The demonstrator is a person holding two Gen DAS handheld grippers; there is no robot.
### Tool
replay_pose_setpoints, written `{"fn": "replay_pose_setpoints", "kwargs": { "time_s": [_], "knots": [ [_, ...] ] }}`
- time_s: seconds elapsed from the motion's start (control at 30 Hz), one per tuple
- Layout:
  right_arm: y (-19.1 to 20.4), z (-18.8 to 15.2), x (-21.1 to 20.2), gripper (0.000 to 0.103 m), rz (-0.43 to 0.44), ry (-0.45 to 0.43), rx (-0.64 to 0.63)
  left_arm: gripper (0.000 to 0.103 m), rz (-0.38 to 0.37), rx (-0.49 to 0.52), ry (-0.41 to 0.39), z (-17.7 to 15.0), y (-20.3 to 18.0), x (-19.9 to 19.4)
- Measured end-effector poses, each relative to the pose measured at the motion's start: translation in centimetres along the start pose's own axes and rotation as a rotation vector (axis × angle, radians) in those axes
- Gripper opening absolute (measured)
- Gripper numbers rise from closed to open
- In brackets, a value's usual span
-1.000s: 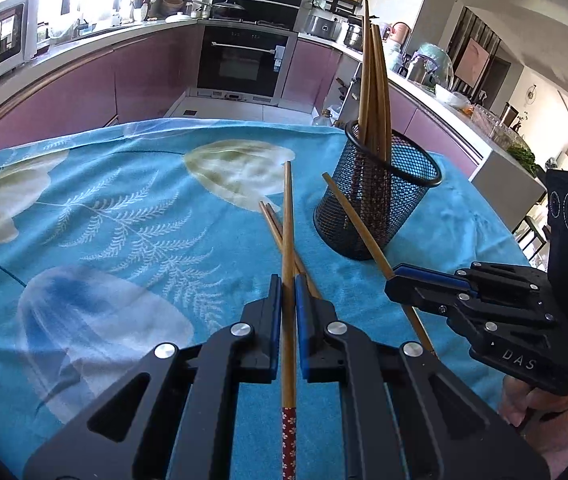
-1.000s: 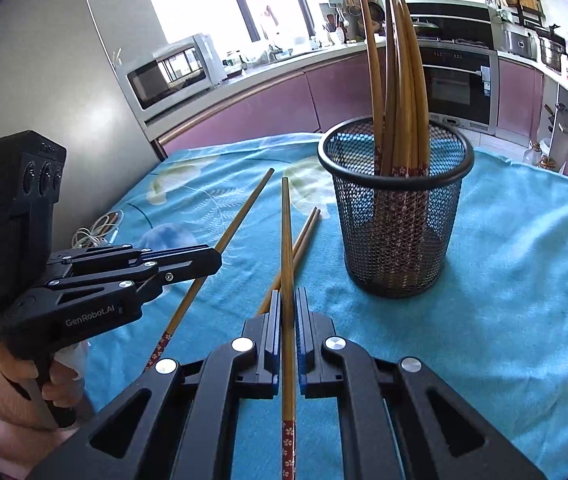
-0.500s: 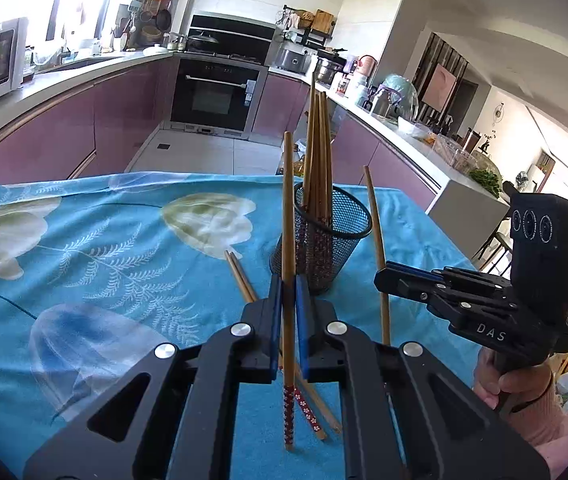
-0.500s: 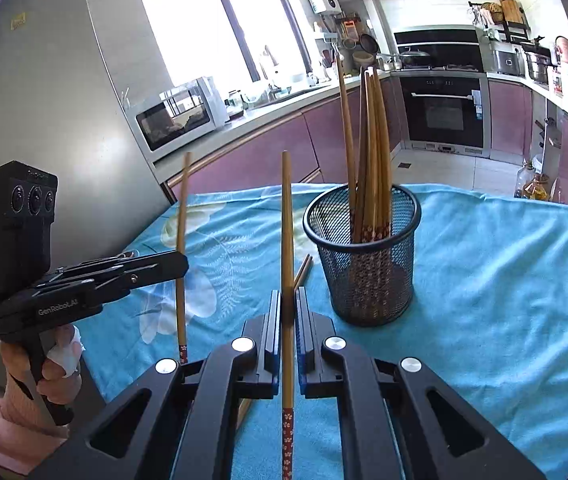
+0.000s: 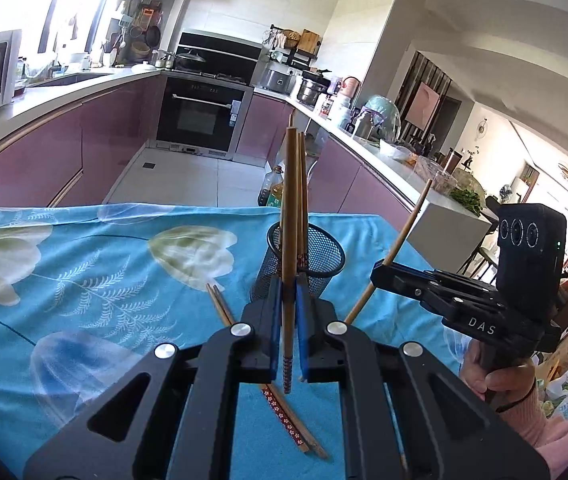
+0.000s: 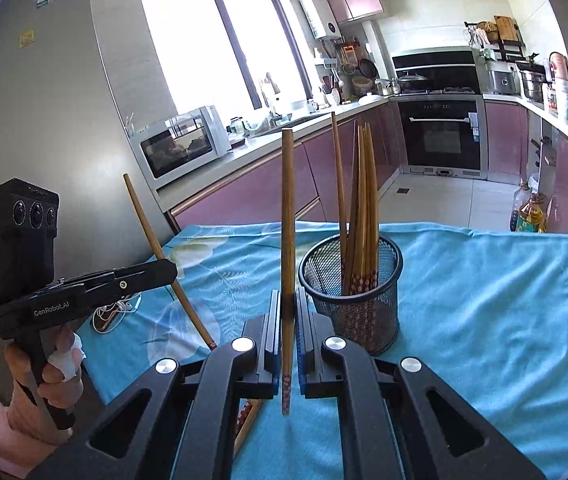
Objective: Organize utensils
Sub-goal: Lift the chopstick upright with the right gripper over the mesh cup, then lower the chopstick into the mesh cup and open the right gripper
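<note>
Black grippers (image 5: 290,320), pink sleeves (image 5: 532,424)

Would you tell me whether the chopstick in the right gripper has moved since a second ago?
Yes. The right gripper has lifted its chopstick; its tip, earlier below the mesh cup's rim, now stands above it.

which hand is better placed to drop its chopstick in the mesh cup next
Probably the right. The right gripper holds its chopstick upright close beside the mesh cup; the left gripper looks farther back.
</note>
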State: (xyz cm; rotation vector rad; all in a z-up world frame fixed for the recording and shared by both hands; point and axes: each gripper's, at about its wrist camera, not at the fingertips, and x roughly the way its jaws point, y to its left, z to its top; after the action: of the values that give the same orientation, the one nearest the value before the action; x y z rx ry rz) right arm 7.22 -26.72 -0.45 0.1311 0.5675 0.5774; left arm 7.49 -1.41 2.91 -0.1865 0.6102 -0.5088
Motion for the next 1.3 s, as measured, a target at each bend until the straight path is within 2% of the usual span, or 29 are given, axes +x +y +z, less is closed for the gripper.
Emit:
{"fn": "replay_pose_setpoints", "kwargs": {
  "time_s": [0.9, 1.0, 1.1, 1.3],
  "knots": [
    [-1.2, 8.4, -2.9, 0.006, -0.056, -0.165, -0.057, 0.008, -0.009, 0.085, -0.158, 8.6, -3.2, 0.0],
    [-1.4, 8.9, -2.4, 0.006, -0.063, -0.166, -0.057, 0.008, -0.018, 0.082, -0.165, 9.4, -3.3, 0.6],
    [-1.7, 9.1, -1.5, 0.006, -0.073, -0.154, -0.054, 0.008, 0.006, 0.104, -0.163, 9.8, -3.7, 1.6],
    [-2.4, 8.4, 1.0, 0.006, -0.088, -0.082, -0.048, 0.008, 0.051, 0.141, -0.092, 9.3, -4.0, 4.6]
  ]
}}
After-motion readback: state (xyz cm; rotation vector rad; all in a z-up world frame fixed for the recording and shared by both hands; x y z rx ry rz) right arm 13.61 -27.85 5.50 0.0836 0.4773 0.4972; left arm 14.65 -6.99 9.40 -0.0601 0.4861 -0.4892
